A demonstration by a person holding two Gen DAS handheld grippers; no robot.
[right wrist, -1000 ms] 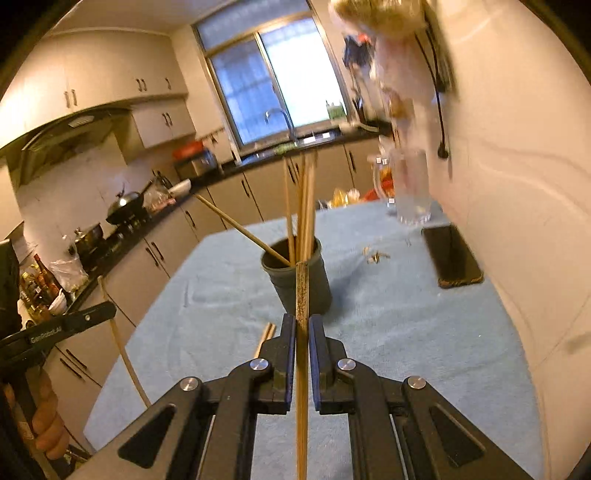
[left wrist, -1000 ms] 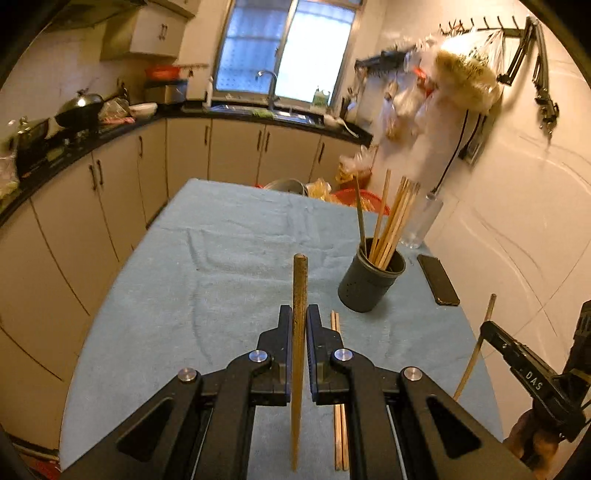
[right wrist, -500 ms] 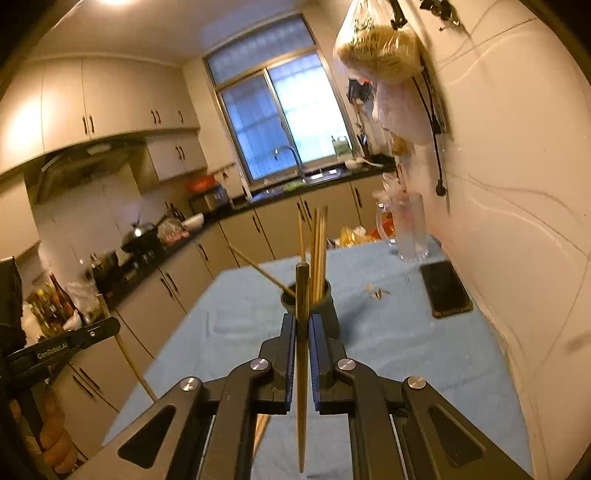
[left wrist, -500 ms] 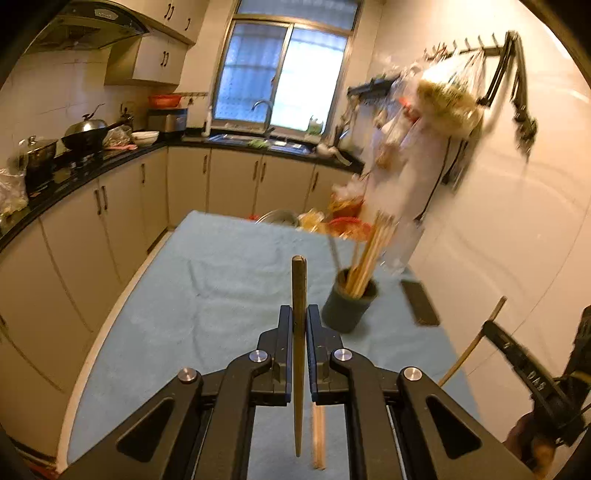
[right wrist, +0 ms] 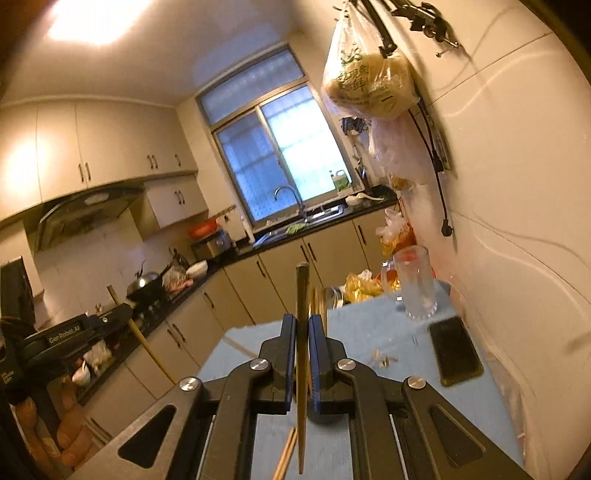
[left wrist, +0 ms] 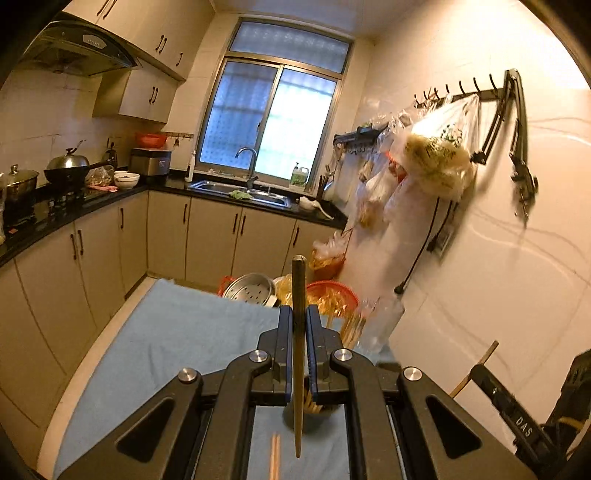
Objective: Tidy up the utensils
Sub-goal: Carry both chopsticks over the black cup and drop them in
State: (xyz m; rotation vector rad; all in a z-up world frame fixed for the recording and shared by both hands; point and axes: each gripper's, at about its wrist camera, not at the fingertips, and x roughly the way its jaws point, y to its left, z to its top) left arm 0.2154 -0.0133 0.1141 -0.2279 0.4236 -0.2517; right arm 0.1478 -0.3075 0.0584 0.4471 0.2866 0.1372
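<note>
Rising since the earlier frames, both grippers now sit above the holder (left wrist: pixel 314 413); left gripper (left wrist: pixel 299 325) pinches one upright chopstick (left wrist: pixel 298 295), right gripper (right wrist: pixel 303 332) another chopstick (right wrist: pixel 302 288), a loose pair (left wrist: pixel 274 458) lying nearer on the blue-clothed table (left wrist: pixel 177 332).

A narrow kitchen, warm yellow light from a ceiling lamp (right wrist: pixel 92 22) overhead. At the far end, a frosted window (left wrist: pixel 273 122) glows blue-white above a steel sink (left wrist: pixel 255 194) with a curved tap (left wrist: pixel 251 162). Beige base cabinets (left wrist: pixel 207 236) run under a black counter (left wrist: pixel 66 206) that turns along the left wall, where a wok (left wrist: pixel 66 170) sits below the range hood (left wrist: pixel 74 51). Upper cabinets (right wrist: pixel 92 155) hang pale above. On the right, a glossy tiled wall (left wrist: pixel 498 258) carries a hook rail (left wrist: pixel 461 90) with plastic bags (left wrist: pixel 436 162) dangling. A blue cloth (left wrist: pixel 177 332) covers the worktop.
</note>
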